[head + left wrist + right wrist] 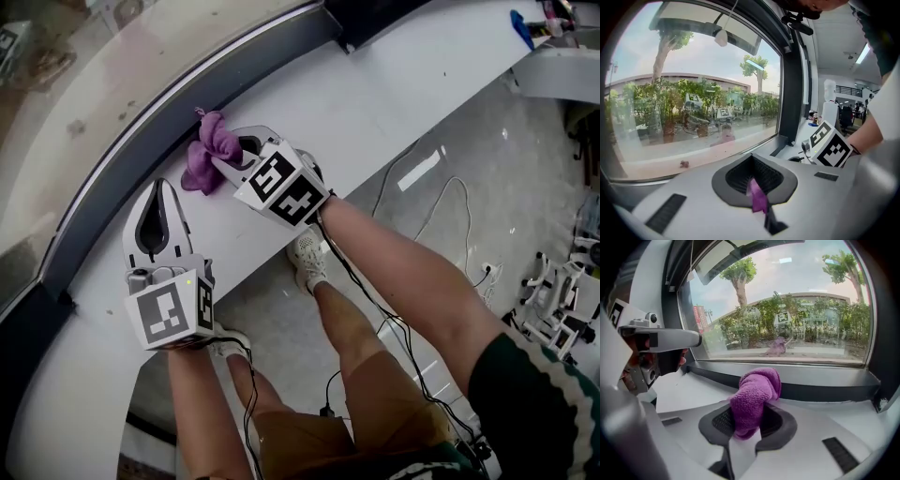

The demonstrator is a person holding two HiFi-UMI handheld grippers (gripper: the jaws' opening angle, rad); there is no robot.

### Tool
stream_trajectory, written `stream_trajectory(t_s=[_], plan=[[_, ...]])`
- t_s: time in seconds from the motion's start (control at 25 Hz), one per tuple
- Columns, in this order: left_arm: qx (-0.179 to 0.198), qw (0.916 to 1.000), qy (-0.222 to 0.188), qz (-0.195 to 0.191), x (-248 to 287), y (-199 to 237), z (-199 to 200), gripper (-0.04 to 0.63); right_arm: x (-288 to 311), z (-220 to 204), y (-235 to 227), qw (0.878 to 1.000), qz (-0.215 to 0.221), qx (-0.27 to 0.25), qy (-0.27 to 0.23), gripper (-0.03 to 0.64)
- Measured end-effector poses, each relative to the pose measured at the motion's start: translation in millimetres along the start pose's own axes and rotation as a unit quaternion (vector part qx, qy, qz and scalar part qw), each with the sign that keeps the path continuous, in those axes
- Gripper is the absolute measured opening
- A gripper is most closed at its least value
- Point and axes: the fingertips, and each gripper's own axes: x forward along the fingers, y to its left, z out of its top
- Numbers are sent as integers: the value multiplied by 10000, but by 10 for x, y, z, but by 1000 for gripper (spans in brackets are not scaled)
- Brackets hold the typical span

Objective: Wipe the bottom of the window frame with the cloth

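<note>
In the head view a purple cloth (212, 150) lies bunched on the white sill (375, 103), against the dark bottom strip of the window frame (178, 111). My right gripper (231, 157) is shut on the cloth. In the right gripper view the cloth (754, 394) bulges up out of the shut right gripper (747, 426), just short of the frame strip (825, 393). My left gripper (160, 190) rests shut on the sill to the cloth's left, apart from it. In the left gripper view, a small purple sliver (757, 197) shows at the seam of the left gripper (754, 176); I cannot tell what it is.
The window glass (84, 84) lies beyond the frame. A dark vertical frame post (792, 108) stands to the right. Below the sill edge are the person's legs and shoes (307, 258), cables (441, 202) on the floor, and white equipment (553, 309) at far right.
</note>
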Motion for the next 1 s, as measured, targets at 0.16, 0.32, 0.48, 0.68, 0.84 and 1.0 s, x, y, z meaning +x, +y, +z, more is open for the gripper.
stream_trajectory(t_s=[0.16, 0.32, 0.48, 0.68, 0.84, 1.0], plan=[[19, 10000, 14, -78, 183, -212, 85, 8, -153, -23, -314, 9999, -138, 57, -24, 97], [-66, 9997, -18, -243, 398, -497, 196, 8, -377, -58, -666, 9994, -318, 90, -24, 97], [-85, 9992, -70, -382, 663, -783, 296, 8, -571, -147, -1019, 9988, -479, 136, -7, 97], [-65, 9985, -64, -541, 929, -1141, 379, 8, -826, -260, -1451, 9972, -722, 199, 31, 97], [-67, 9974, -31, -711, 1101, -1424, 394, 8, -1006, -350, -1708, 9959, -863, 248, 44, 97], [11, 9958, -13, -916, 1240, -1708, 431, 8, -1176, -443, -1967, 9931, -1137, 264, 102, 97]])
